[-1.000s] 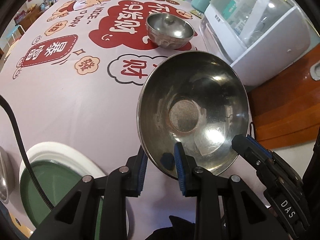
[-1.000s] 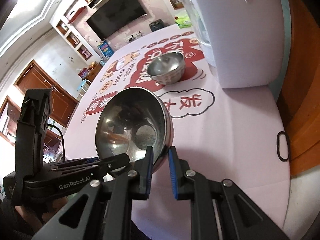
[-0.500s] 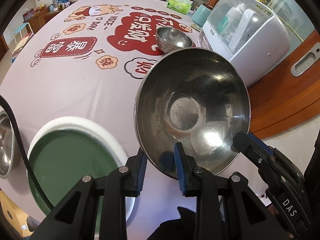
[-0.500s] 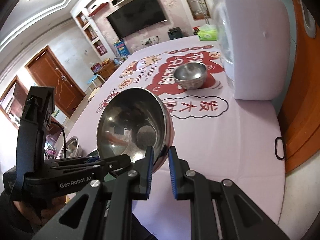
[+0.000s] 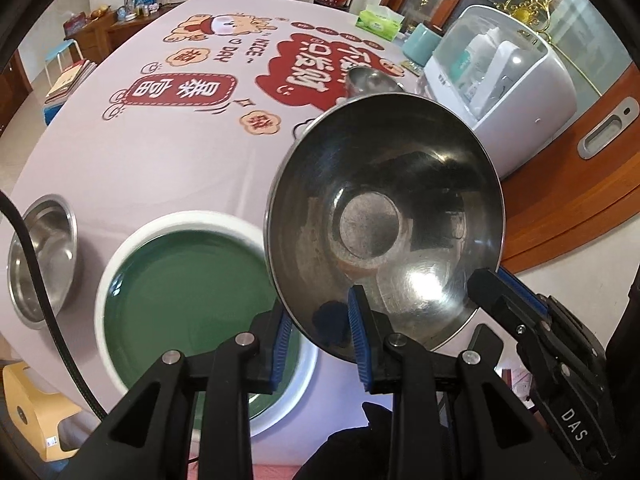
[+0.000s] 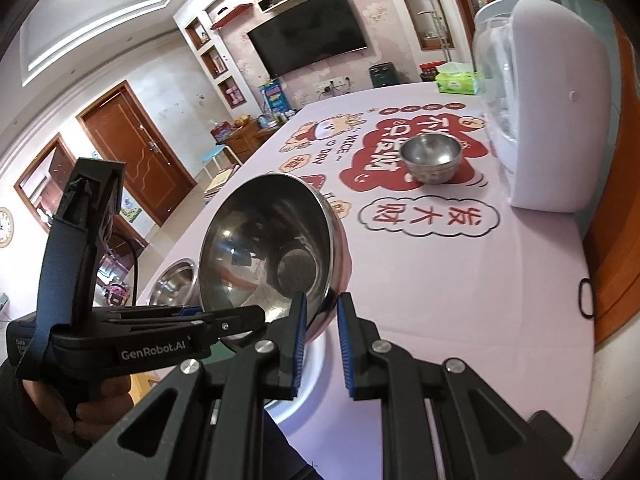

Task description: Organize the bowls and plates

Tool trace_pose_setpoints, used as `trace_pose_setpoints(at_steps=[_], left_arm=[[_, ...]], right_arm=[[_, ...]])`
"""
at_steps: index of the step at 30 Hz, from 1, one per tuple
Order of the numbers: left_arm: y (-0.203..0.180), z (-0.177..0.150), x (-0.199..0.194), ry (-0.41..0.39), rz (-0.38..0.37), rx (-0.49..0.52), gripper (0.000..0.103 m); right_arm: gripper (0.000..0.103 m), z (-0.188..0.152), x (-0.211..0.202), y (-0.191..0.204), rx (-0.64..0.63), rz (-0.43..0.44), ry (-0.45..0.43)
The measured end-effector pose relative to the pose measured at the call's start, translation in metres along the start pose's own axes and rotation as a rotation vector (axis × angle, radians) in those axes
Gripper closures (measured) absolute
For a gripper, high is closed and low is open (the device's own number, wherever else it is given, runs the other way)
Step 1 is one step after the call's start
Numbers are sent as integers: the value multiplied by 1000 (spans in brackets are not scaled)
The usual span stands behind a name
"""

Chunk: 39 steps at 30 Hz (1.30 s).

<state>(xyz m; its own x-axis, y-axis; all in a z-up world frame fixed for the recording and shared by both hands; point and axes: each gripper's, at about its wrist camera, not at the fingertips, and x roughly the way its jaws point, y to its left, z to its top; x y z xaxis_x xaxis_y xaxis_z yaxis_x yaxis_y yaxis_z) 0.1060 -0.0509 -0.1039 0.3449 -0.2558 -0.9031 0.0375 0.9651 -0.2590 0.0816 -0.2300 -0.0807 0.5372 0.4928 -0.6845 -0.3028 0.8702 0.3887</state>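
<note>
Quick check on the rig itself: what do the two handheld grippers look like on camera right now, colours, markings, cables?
Both are matte black plastic with silver pivot bolts and ribbed blue pads on the fingers. The left gripper carries white "GenRobot.AI" lettering on its body in the right wrist view, and a black cable runs from it. The right gripper shows white "DAS" lettering in the left wrist view. A dark sleeve shows behind them.

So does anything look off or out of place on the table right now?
Only the big steel bowl: it is off the table, tipped toward the cameras, rim pinched by the left gripper and right gripper. Nothing spilled or visibly damaged.
</note>
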Motion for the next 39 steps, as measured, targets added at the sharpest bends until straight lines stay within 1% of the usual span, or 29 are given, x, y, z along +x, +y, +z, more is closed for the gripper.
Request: trace_pose_setpoints(at_steps=[6,14,25,39], left_arm=[[28,-6,-8,3,20,-24,78],[66,-6,-21,-5,33,-42,77],[140,-2,-42,-11,52,-77,75],[243,-12,-60,40,94,-144,73]], right_arm=[[87,-4,15,25,-27,41,25],[87,1,36,61,-75,60,44],[87,9,77,125,-125,92,73],[86,-2,137,210,-147,140,154]])
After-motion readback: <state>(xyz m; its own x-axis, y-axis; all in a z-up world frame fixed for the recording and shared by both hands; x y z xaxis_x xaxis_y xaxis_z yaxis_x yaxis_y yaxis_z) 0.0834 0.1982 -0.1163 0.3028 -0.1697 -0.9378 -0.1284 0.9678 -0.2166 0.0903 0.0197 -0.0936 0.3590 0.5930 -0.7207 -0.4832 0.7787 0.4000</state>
